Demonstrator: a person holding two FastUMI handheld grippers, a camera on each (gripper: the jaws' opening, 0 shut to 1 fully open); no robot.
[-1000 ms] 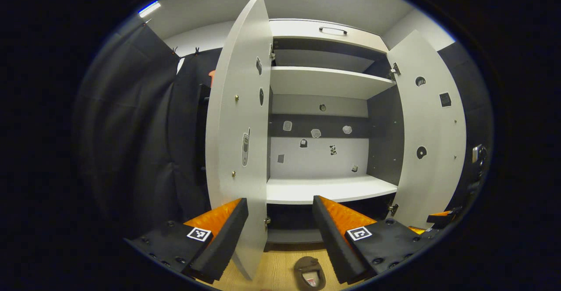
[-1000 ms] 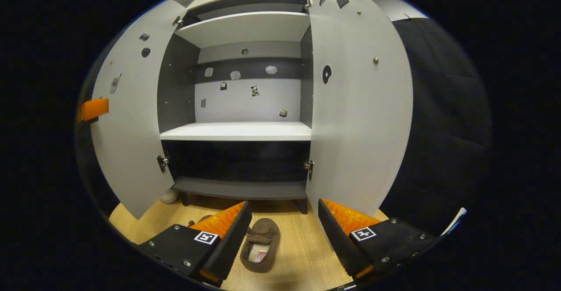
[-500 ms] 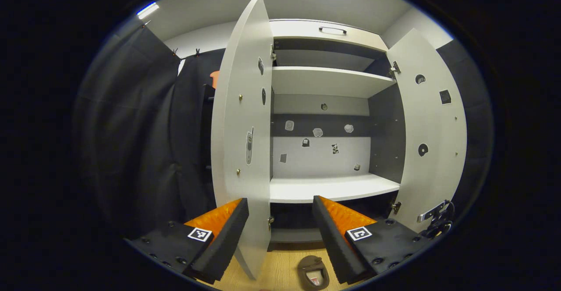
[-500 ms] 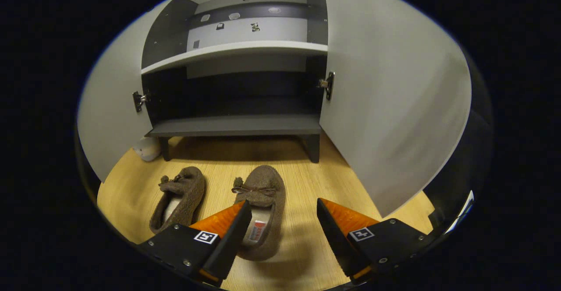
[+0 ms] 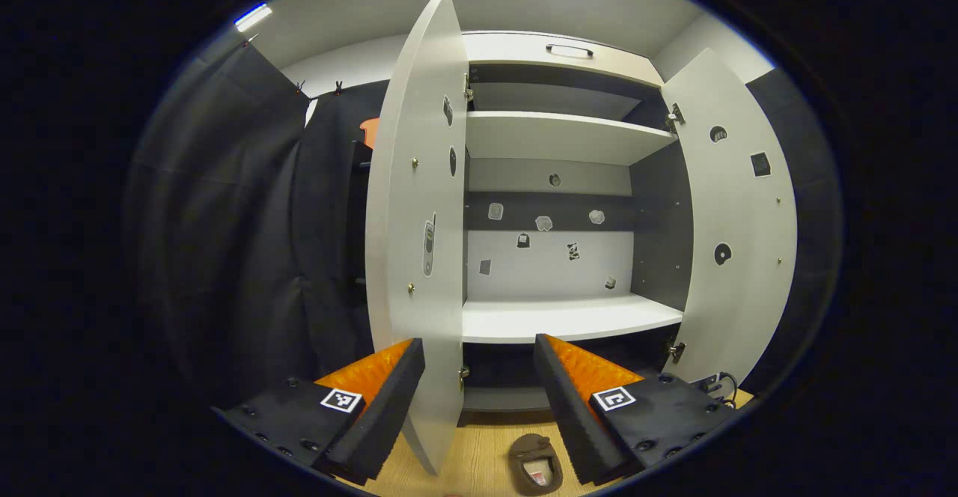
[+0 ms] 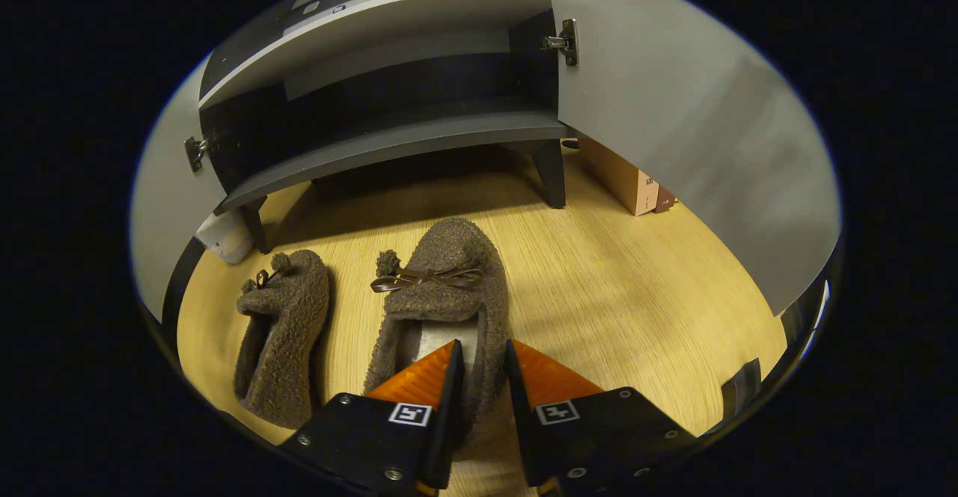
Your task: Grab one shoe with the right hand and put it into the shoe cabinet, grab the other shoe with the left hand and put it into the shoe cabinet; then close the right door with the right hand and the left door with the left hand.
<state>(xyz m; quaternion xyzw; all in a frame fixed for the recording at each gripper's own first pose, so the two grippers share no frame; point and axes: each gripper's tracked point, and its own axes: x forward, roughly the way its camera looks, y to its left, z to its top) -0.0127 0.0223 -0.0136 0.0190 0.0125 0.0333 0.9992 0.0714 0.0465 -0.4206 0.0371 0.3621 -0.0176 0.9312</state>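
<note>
While both fuzzy brown slippers lie on the pale wooden floor, no part of the task is finished, as the frames suggest. At far left in the left gripper view, the left claw [image 5: 479,377] hangs released and idle, its fingers spread wide and level with the grey two-door shoe cabinet [image 5: 561,138], whose white middle shelf [image 5: 569,317] holds nothing. The cabinet's left door [image 5: 423,220] stands wide open, edge-on between the fingers; the right door [image 5: 737,220] is swung open as well. In the right gripper view, going from left to right, the left brown slipper [image 6: 281,332] rests untouched in front of the cabinet's dark bottom shelf [image 6: 389,156]. Just beside it lies the right brown slipper with a ribbon bow [image 6: 441,287], toe toward the cabinet. The right claw [image 6: 481,377] is down at this slipper's heel, one finger inside the opening and one outside, with the heel-side wall between them; the narrow gap suggests a clench on the wall, though firm contact by both fingers cannot be confirmed. A small cardboard box [image 6: 625,179] stands farther right, behind the open door. Remaining steps: lift and shelve this slipper, fetch the other, close both doors.
</note>
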